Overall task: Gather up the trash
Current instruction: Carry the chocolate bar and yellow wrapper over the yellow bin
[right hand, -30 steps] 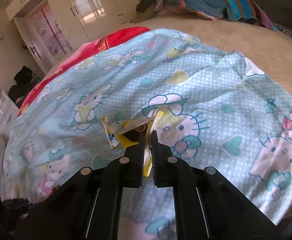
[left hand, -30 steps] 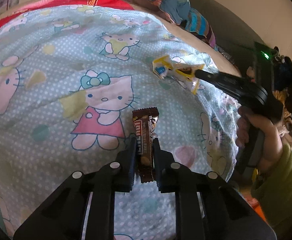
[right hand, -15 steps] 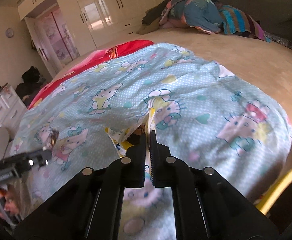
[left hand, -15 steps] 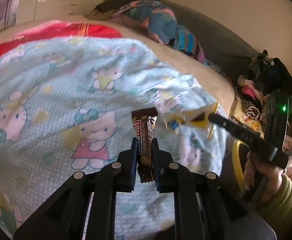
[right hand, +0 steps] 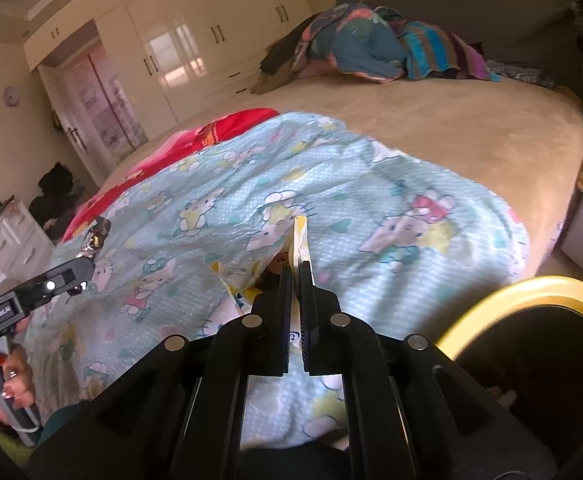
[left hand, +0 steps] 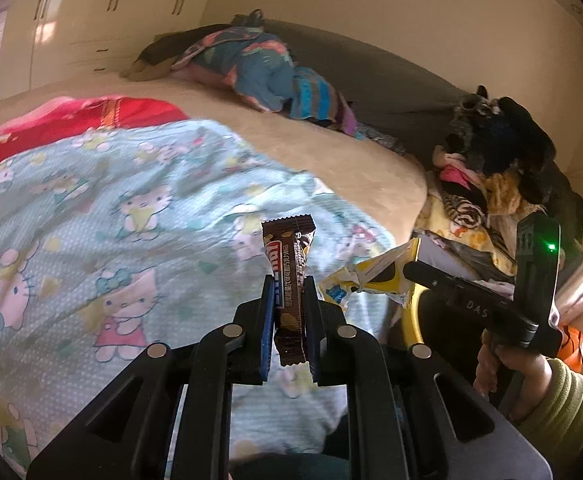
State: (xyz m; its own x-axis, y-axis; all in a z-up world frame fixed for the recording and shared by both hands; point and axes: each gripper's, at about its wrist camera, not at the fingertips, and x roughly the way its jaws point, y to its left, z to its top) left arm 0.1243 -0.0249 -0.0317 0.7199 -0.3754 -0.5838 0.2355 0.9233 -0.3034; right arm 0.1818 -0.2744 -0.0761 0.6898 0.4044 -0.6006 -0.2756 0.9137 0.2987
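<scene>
Jaws of left gripper (left hand: 289, 292) are clamped on brown candy wrapper (left hand: 289, 276), right gripper (right hand: 296, 280) pinched on yellow wrapper (right hand: 300, 240), both held above bed (right hand: 471, 128). Grips should be kept tight until each is centred over yellow-rimmed bin (right hand: 531, 292), then released.

The left gripper (left hand: 289, 292) was raised, its jaws clamped on a brown candy wrapper (left hand: 289, 264). The right gripper (right hand: 296, 280), held level alongside, pinched a yellow wrapper (right hand: 300, 236) between closed jaws.

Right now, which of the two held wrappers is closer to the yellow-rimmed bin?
The yellow wrapper, shut in the right gripper, is beside the bin's yellow rim. The brown wrapper in the left gripper is over the blanket.
</scene>
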